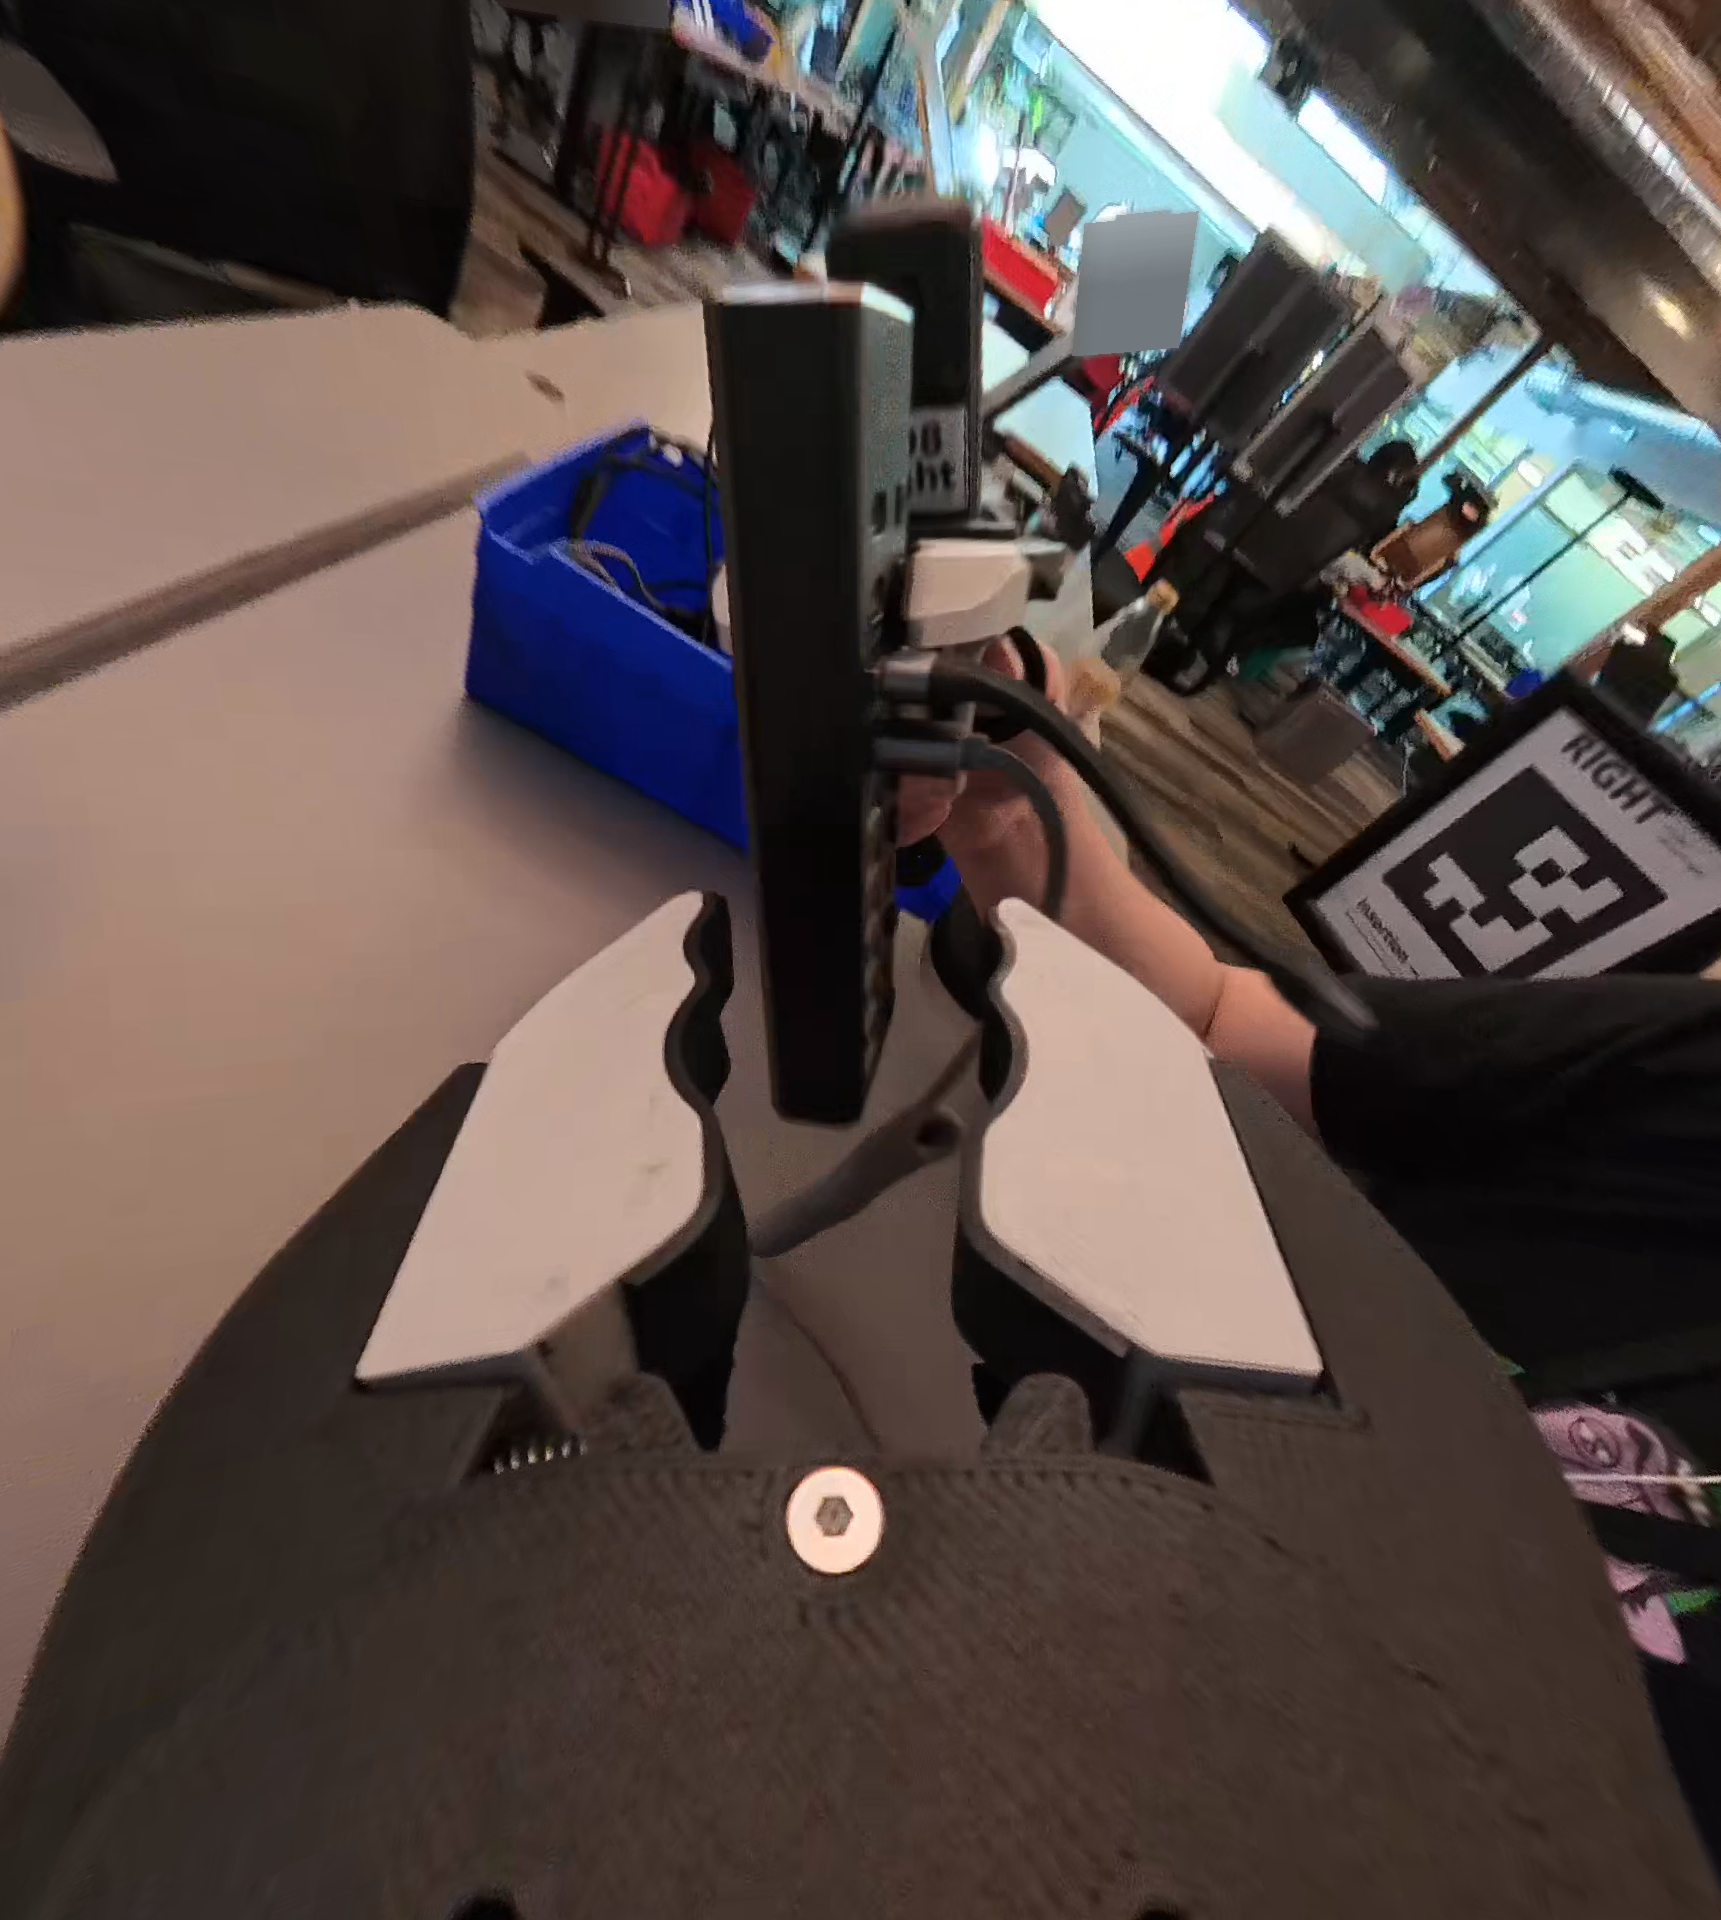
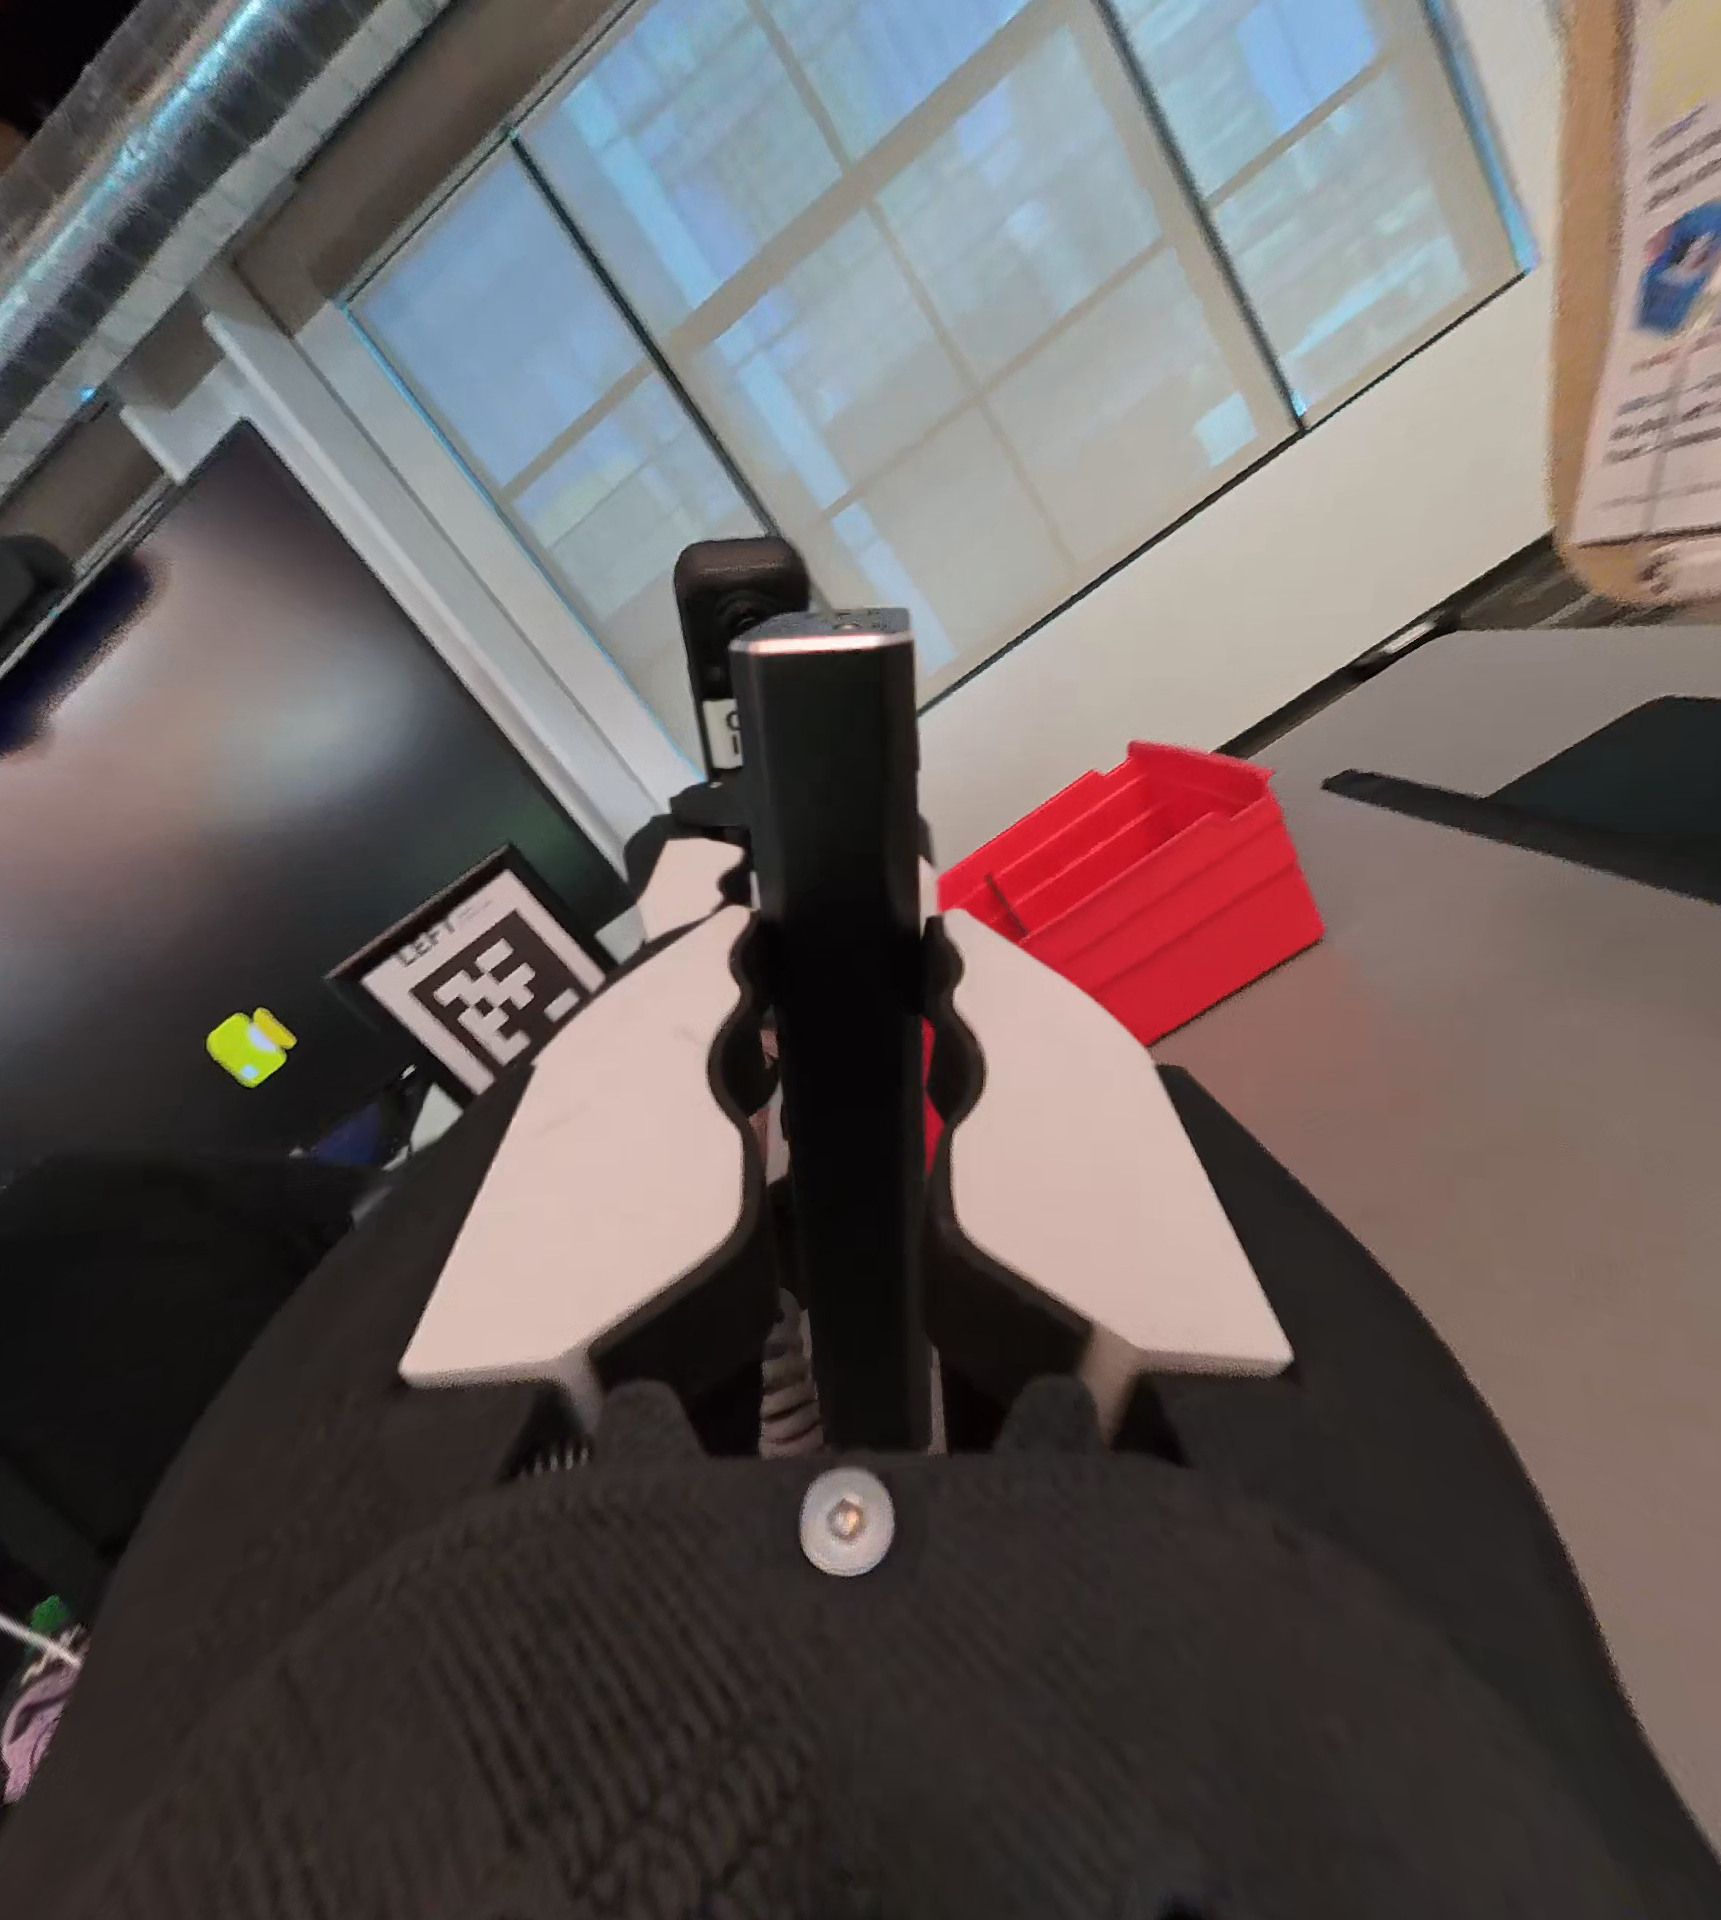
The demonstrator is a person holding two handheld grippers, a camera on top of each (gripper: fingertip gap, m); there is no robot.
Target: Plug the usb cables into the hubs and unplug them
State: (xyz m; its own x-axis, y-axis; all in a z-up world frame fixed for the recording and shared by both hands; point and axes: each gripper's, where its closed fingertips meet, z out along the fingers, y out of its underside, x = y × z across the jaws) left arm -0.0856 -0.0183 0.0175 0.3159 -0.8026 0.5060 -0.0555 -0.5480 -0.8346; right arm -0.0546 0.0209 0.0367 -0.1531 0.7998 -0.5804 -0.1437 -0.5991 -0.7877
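Observation:
A long black USB hub (image 1: 814, 727) stands upright in the air above the grey table (image 1: 212, 883). Two dark cables (image 1: 1022, 790) and a white plug (image 1: 970, 592) sit in ports on its right side. My left gripper (image 1: 851, 935) is open. Its fingertips (image 1: 700, 945) flank the hub's lower end with a gap on each side. In the right wrist view my right gripper (image 2: 845, 956) is shut on the hub (image 2: 840, 1039), which runs up between the fingers. The left gripper's camera (image 2: 742, 592) faces it from just beyond.
A blue bin (image 1: 586, 644) with loose cables stands on the table behind the hub. A red bin (image 2: 1147, 883) stands on the table to the right. A hand (image 1: 991, 821) and black sleeve (image 1: 1562, 1143) hold the right gripper. Framed marker cards (image 1: 1531, 862) (image 2: 482, 987) ride on the grippers. The gap from one gripper's tips to the other's is roughly 6 cm.

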